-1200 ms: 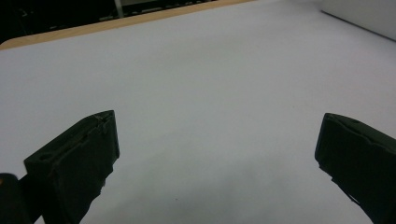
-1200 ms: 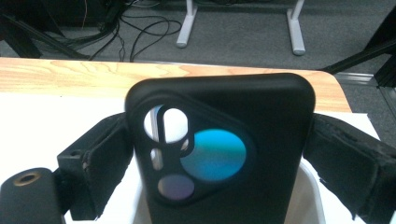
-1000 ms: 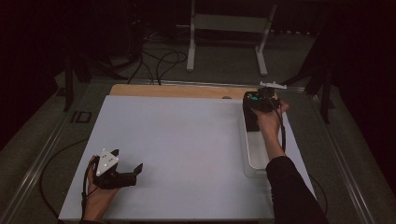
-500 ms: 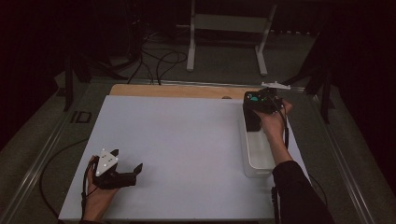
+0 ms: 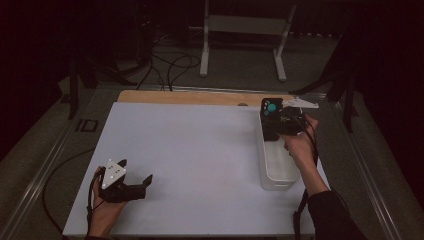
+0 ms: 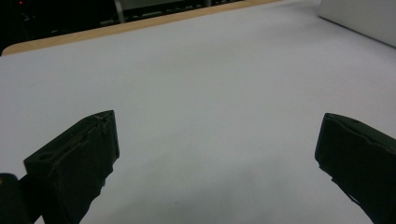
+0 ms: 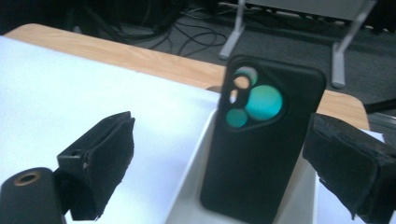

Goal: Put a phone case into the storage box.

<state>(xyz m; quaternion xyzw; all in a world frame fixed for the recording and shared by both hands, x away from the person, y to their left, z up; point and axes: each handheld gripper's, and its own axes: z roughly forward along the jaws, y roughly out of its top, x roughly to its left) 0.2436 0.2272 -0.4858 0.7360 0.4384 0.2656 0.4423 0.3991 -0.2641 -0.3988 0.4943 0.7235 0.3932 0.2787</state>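
The right gripper (image 7: 219,163) hangs with its jaws spread wide, and the black phone case (image 7: 261,140) stands upright just ahead between them, leaning in the white tray (image 7: 189,191), its long axis vertical. The left gripper (image 5: 135,186), also open, rests well apart.

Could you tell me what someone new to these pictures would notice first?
The black phone case, with teal showing through its camera cut-outs, stands upright in the white tray at the table's right side, between the open jaws of the right tongs. Next comes the broad white table sheet against the dark room. The left tongs rest near its front left corner, jaws open on nothing.
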